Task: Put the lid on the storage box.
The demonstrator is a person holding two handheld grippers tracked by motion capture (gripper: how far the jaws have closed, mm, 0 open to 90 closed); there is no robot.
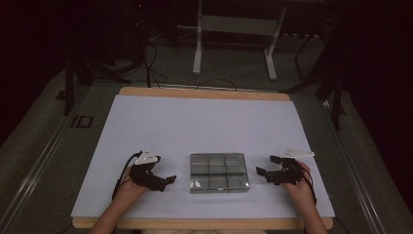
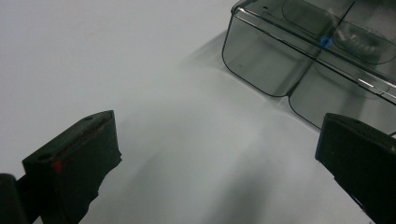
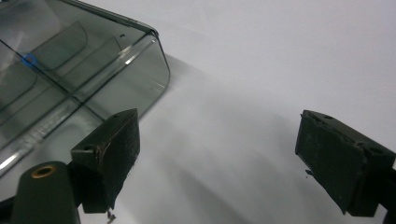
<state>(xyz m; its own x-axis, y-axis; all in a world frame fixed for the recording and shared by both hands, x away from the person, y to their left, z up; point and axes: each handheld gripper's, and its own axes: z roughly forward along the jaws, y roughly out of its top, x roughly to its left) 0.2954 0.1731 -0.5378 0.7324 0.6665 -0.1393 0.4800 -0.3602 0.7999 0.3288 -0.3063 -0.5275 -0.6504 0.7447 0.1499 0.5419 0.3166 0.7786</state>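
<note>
A clear, grey-tinted plastic box (image 1: 218,172) with several compartments lies shut near the table's front edge. To its left my left gripper (image 1: 165,182) points at the box, a short way off. In the left gripper view its jaws (image 2: 215,135) stand wide apart over bare sheet, with the box (image 2: 299,56) ahead at the upper right. My right gripper (image 1: 266,165) sits to the box's right, facing it. Its jaws (image 3: 219,123) are open with nothing between them, and the box's corner (image 3: 70,70) is just beyond the left jaw. A small blue mark (image 2: 326,42) shows on the box.
A pale sheet (image 1: 204,122) covers the wooden table (image 1: 204,91). On the floor beyond it stand a metal frame (image 1: 234,29) and dark stands with cables (image 1: 146,63). A hand and forearm hold each gripper from the bottom edge.
</note>
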